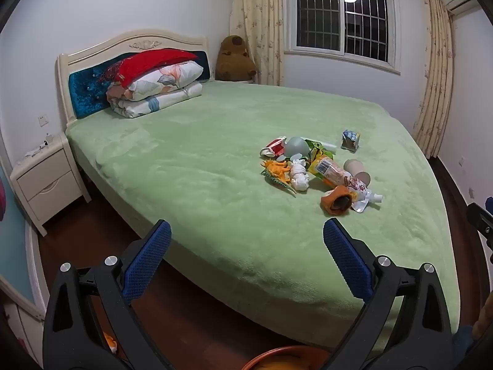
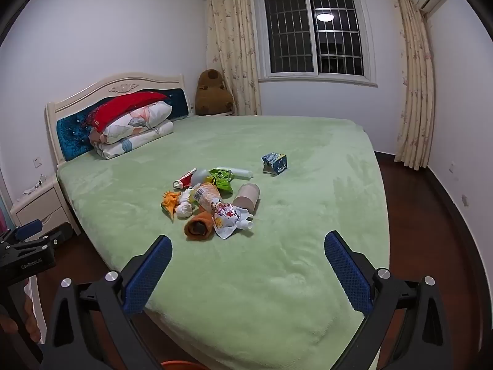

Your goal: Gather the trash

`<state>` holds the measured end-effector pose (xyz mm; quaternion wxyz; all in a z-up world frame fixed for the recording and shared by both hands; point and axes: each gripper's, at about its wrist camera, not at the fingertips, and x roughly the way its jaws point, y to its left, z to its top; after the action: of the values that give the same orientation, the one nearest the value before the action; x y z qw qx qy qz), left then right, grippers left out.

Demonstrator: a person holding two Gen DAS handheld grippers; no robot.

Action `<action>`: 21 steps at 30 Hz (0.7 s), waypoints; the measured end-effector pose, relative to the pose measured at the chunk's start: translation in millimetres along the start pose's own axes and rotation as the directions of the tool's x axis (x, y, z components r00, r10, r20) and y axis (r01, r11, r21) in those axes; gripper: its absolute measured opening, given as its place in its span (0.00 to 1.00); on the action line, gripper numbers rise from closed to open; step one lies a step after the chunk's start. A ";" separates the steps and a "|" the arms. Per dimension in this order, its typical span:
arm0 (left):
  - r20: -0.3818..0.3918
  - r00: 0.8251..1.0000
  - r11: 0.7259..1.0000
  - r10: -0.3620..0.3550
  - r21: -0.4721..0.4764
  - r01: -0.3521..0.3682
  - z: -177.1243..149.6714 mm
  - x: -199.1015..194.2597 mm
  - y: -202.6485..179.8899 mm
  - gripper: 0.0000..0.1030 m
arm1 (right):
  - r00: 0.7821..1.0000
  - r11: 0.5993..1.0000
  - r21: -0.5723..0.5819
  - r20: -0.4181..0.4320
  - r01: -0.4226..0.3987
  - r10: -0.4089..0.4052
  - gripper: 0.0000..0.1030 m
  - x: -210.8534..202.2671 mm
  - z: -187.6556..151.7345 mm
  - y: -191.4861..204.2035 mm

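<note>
A pile of trash (image 1: 317,172) lies on the green bed (image 1: 200,166): wrappers, a white crumpled wad, a cardboard tube (image 1: 357,169), an orange piece (image 1: 336,205) and a spouted pouch. A crushed blue carton (image 1: 350,140) lies apart behind it. The pile (image 2: 212,203) and carton (image 2: 275,163) also show in the right wrist view. My left gripper (image 1: 246,237) is open and empty, off the bed's near corner. My right gripper (image 2: 248,246) is open and empty, above the bed's near edge, short of the pile. The left gripper (image 2: 30,234) shows at the far left.
An orange bin rim (image 1: 286,359) shows at the bottom, below my left gripper. Folded bedding and a red pillow (image 1: 154,83) lie by the headboard. A white nightstand (image 1: 46,178) stands left of the bed. A brown plush (image 1: 234,60) sits in the corner. Dark wooden floor (image 2: 431,215) runs right of the bed.
</note>
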<state>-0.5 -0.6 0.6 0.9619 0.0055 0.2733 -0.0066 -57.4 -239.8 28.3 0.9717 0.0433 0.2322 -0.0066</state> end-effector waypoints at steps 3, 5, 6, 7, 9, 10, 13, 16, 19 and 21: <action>-0.012 1.000 1.000 0.006 -0.002 -0.006 0.4 0.9 -2.0 0.94 | 1.000 1.000 -0.002 -0.001 0.000 0.000 0.95 0.3 0.0 0.4; -0.012 1.000 1.000 0.009 -0.003 -0.009 1.3 1.7 -2.7 0.94 | 1.000 1.000 -0.003 -0.001 -0.002 0.002 0.95 0.3 0.1 0.4; -0.011 1.000 1.000 0.010 -0.005 -0.010 1.9 2.1 -2.6 0.94 | 1.000 1.000 -0.004 0.000 -0.002 0.002 0.95 0.2 0.2 0.3; -0.011 1.000 1.000 0.011 -0.008 -0.011 2.5 2.6 -2.4 0.94 | 1.000 1.000 -0.005 0.002 -0.001 0.001 0.95 -0.1 0.2 0.1; -0.004 1.000 1.000 0.006 0.007 -0.006 -1.3 2.3 0.5 0.94 | 1.000 1.000 -0.006 0.003 0.000 0.000 0.95 -0.7 0.4 0.3; -0.003 1.000 1.000 0.006 0.005 -0.006 -1.4 2.5 0.2 0.94 | 1.000 1.000 -0.005 0.004 0.000 0.000 0.95 -1.0 0.6 0.6; -0.005 1.000 1.000 0.006 0.006 -0.006 -1.4 4.5 -2.4 0.94 | 1.000 1.000 -0.001 -0.002 0.006 -0.006 0.95 1.5 1.2 1.7; -0.003 1.000 1.000 0.004 0.005 -0.004 -1.8 2.6 -0.5 0.94 | 1.000 1.000 -0.004 0.001 0.011 -0.011 0.95 -0.1 -0.9 2.5; -0.002 1.000 1.000 0.005 0.000 -0.005 -0.7 1.7 -1.3 0.94 | 1.000 1.000 -0.003 0.004 0.011 -0.011 0.95 -0.7 -0.5 -2.8; 0.000 1.000 1.000 0.003 -0.005 -0.003 -0.3 -2.8 0.2 0.94 | 1.000 1.000 -0.005 0.004 0.011 -0.011 0.95 -1.2 -0.4 -2.5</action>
<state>-3.0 -0.4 1.9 0.9619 0.0036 0.2732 -0.0043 -58.7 -242.3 28.3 0.9722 0.0393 0.2305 -0.0114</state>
